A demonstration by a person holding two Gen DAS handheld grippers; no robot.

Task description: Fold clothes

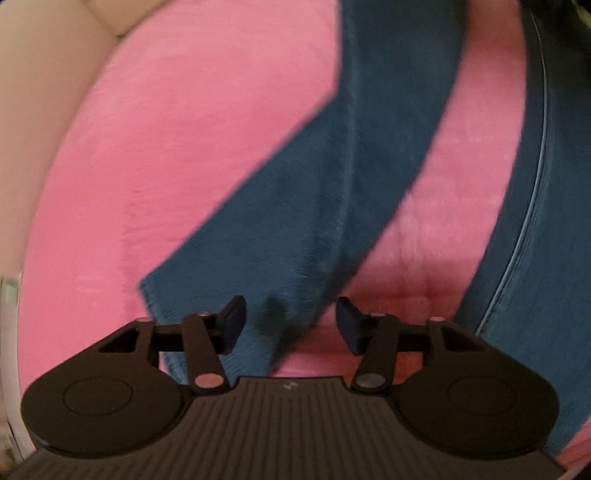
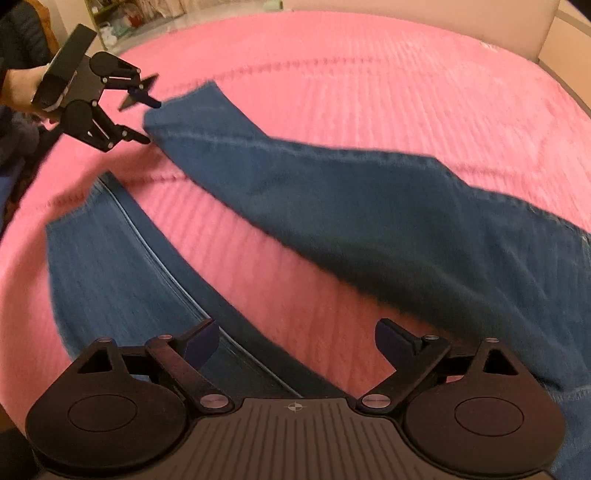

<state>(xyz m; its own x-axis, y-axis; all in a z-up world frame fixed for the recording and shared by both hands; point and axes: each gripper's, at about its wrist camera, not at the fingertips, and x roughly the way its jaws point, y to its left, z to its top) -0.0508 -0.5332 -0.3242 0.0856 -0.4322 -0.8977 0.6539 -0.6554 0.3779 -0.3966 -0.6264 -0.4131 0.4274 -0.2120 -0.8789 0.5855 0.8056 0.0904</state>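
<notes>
A pair of blue jeans [image 2: 369, 206] lies spread on a pink bed cover [image 2: 369, 92], legs apart. One leg [image 1: 332, 192] runs up the middle of the left wrist view, its hem end between my left gripper's [image 1: 291, 325] open jaws. The other leg [image 1: 535, 221], with a pale side seam, lies at the right. In the right wrist view my left gripper [image 2: 149, 120] is open at the far leg's hem [image 2: 177, 110]. My right gripper [image 2: 295, 343] is open and empty just above the near leg [image 2: 110, 266] and its seam.
A beige padded bed frame [image 1: 44, 92] borders the pink cover on the left; it also shows at the top right of the right wrist view [image 2: 546, 33]. Shelves with small items [image 2: 125, 18] stand beyond the bed at the far left.
</notes>
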